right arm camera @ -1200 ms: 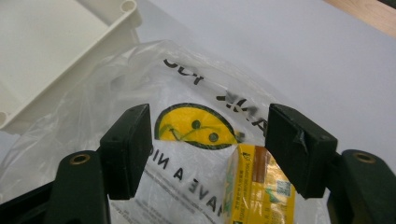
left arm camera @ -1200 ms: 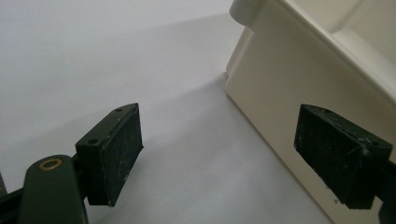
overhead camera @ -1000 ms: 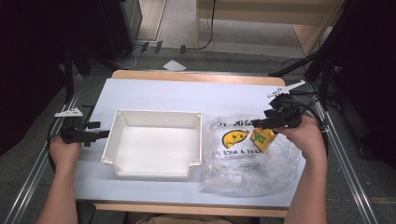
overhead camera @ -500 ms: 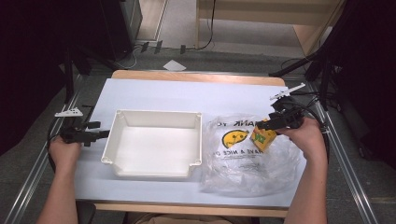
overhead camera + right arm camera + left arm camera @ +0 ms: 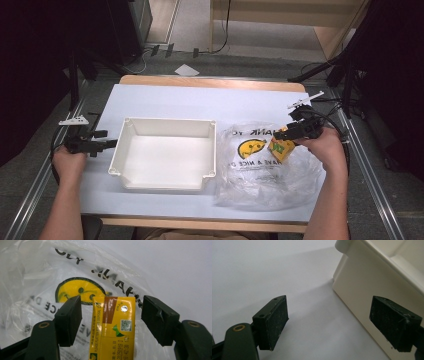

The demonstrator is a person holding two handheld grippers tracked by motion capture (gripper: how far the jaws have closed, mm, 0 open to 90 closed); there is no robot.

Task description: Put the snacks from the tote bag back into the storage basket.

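Note:
A yellow drink carton (image 5: pixel 280 146) (image 5: pixel 112 337) lies on a clear plastic bag (image 5: pixel 260 177) (image 5: pixel 35 277) printed with a yellow smiley and black letters, at the table's right. My right gripper (image 5: pixel 286 136) (image 5: pixel 111 317) hangs over it with the jaws astride its top end. A narrow gap shows on each side, and the pads (image 5: pixel 71 317) do not touch it. My left gripper (image 5: pixel 107 144) (image 5: pixel 329 320) rests open on the table at the left wall of a cream plastic tub (image 5: pixel 170 121) (image 5: pixel 372 277), with nothing between its jaws. The tub is empty.
The tub and the bag sit side by side on a pale sheet (image 5: pixel 200 100) that covers the wooden table. Dark stands and cables (image 5: pixel 345 80) crowd the floor at both sides. A scrap of paper (image 5: pixel 186 70) lies on the floor beyond the far edge.
My right hand has sunk slightly toward the carton on the bag. The left hand, the tub and the bag have kept still.

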